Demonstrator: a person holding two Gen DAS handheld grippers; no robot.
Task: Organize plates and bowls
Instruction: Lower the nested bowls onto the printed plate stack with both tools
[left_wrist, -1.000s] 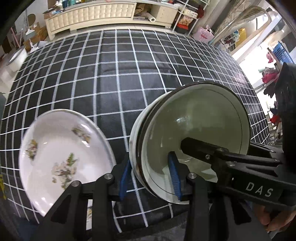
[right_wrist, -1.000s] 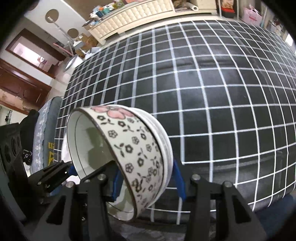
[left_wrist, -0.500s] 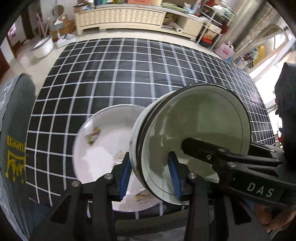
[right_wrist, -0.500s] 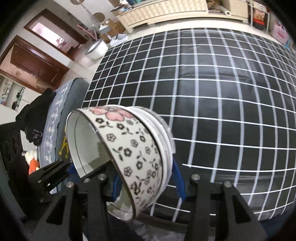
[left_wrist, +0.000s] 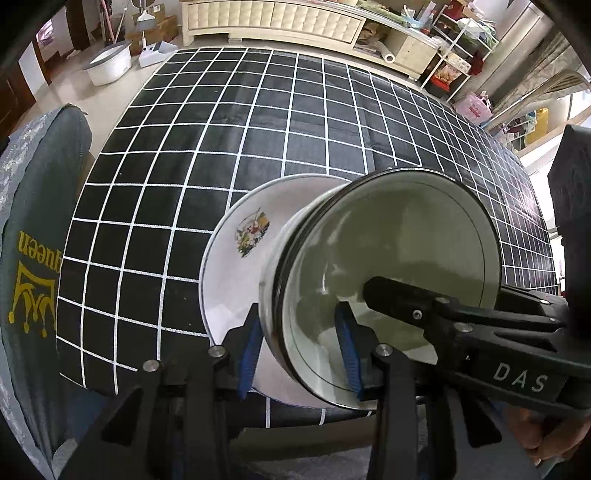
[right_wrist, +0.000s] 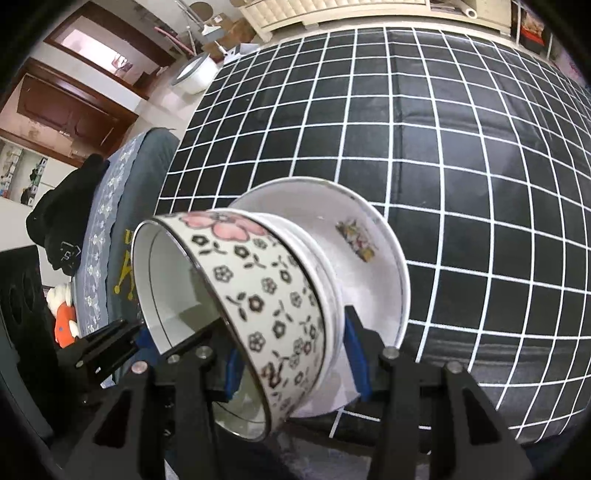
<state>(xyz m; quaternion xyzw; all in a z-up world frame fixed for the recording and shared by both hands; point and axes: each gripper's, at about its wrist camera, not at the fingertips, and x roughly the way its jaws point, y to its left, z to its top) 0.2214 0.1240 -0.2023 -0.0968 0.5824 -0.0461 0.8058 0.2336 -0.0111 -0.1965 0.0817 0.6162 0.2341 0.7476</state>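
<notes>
Gripping from both sides, your left claw (left_wrist: 299, 350) and right claw (right_wrist: 291, 358) are each clamped partway closed on the rim of the stacked bowls (right_wrist: 266, 291), tipped on edge, just over the flowered plate (left_wrist: 236, 266) on the checked cloth (left_wrist: 258, 122).

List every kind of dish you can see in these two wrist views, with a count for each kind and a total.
Bowls: 2, nested as a flower-patterned stack, held by both grippers.
Plates: 1, a white plate with flower decals on the checked cloth.
Total: 3 dishes.
</notes>
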